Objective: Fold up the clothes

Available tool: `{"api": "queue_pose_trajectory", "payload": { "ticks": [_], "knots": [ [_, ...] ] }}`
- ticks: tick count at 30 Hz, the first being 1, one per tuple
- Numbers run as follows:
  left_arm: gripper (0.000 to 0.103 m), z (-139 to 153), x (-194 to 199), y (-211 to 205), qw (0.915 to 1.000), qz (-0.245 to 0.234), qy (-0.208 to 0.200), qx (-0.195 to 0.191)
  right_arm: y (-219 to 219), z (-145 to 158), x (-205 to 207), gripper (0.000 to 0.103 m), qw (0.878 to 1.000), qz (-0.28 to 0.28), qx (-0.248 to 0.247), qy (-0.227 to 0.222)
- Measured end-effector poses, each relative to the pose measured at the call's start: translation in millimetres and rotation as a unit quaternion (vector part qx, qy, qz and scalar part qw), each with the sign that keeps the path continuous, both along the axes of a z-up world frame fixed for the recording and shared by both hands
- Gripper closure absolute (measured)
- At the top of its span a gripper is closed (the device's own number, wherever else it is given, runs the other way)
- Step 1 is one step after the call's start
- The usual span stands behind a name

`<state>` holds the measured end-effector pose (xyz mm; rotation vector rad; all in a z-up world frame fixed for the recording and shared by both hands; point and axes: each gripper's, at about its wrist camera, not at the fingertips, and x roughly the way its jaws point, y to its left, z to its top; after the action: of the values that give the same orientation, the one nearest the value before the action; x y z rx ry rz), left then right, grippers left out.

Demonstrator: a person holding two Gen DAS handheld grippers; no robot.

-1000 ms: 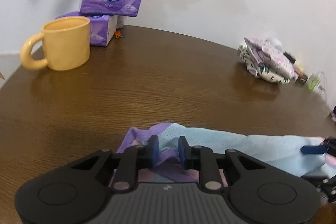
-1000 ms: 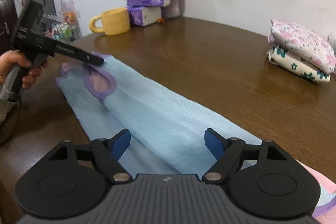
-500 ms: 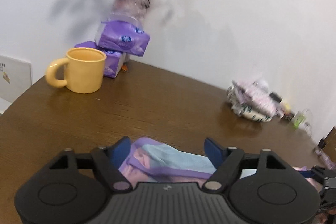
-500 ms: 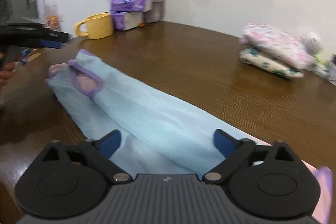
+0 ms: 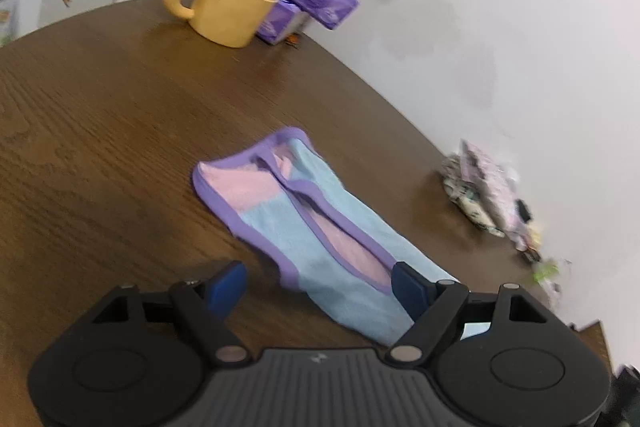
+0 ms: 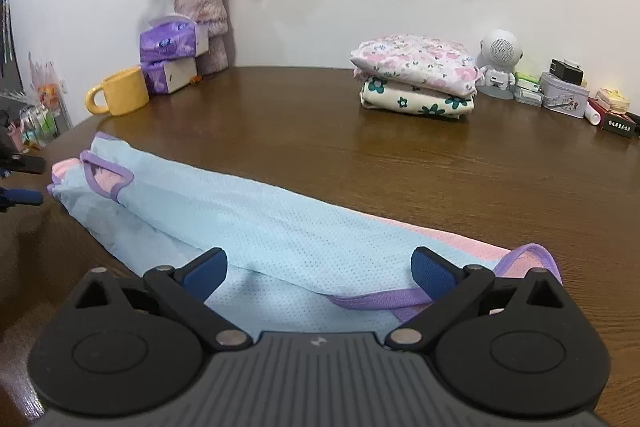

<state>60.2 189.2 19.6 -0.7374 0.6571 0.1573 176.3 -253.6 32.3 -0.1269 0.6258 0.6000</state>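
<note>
A light blue and pink garment with purple trim [image 6: 248, 223] lies folded lengthwise into a long strip on the brown wooden table [image 6: 360, 155]. It also shows in the left wrist view [image 5: 304, 219], its armhole end pointing away. My left gripper [image 5: 320, 287] is open and empty, hovering over the near part of that end. My right gripper [image 6: 320, 271] is open and empty, low over the hem end. The left gripper's fingertips [image 6: 22, 197] show at the left edge of the right wrist view.
A yellow mug [image 6: 120, 95], purple tissue packs [image 6: 170, 47] and a vase of dried flowers [image 6: 200, 23] stand at the back left. A stack of folded floral clothes [image 6: 416, 75], a white robot figure [image 6: 498, 63] and small boxes [image 6: 564, 99] sit at the back right.
My left gripper let go of the garment's armhole end, opened, and lifted and tilted back. My right gripper stayed open and shifted slightly toward the hem end.
</note>
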Motion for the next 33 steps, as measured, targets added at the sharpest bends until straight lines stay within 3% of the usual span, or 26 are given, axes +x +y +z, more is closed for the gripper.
{"api": "queue_pose_trajectory", "payload": {
  "ticks": [8,12,17,25,27,29,30,31,32,33],
  "knots": [
    [0.026,-7,47,5,0.9981,0.059,-0.011,0.016,-2,0,-4,0.002,1.000,0.012,0.023,-0.006],
    [0.028,-6,55,-3,0.9955,0.079,-0.004,0.052,-10,-2,-3,0.002,1.000,0.001,0.021,-0.005],
    [0.028,-4,63,-17,0.9867,0.102,0.019,0.125,-21,-4,1,0.002,1.000,-0.018,0.022,-0.002],
    [0.028,-3,80,-25,0.9815,0.108,0.046,0.151,-22,-7,2,0.002,1.000,-0.010,0.023,-0.001],
    [0.034,-3,86,-32,0.9763,0.098,0.066,0.182,-22,-7,3,0.002,1.000,-0.009,0.018,-0.001],
    [0.062,-2,93,-39,0.9697,0.088,0.085,0.211,-22,-7,3,0.002,1.000,-0.008,0.013,-0.002],
    [0.069,-3,94,-41,0.9682,0.084,0.088,0.219,-22,-7,3,0.002,1.000,-0.007,0.009,-0.004],
    [0.082,-5,95,-42,0.9680,0.080,0.088,0.221,-23,-7,4,0.002,1.000,-0.007,0.005,-0.005],
    [0.090,-6,95,-43,0.9691,0.078,0.085,0.218,-24,-7,4,0.002,1.000,-0.007,0.003,-0.005],
    [0.090,-7,94,-44,0.9702,0.079,0.082,0.214,-25,-6,5,0.002,1.000,-0.008,0.001,-0.006]
  ]
}}
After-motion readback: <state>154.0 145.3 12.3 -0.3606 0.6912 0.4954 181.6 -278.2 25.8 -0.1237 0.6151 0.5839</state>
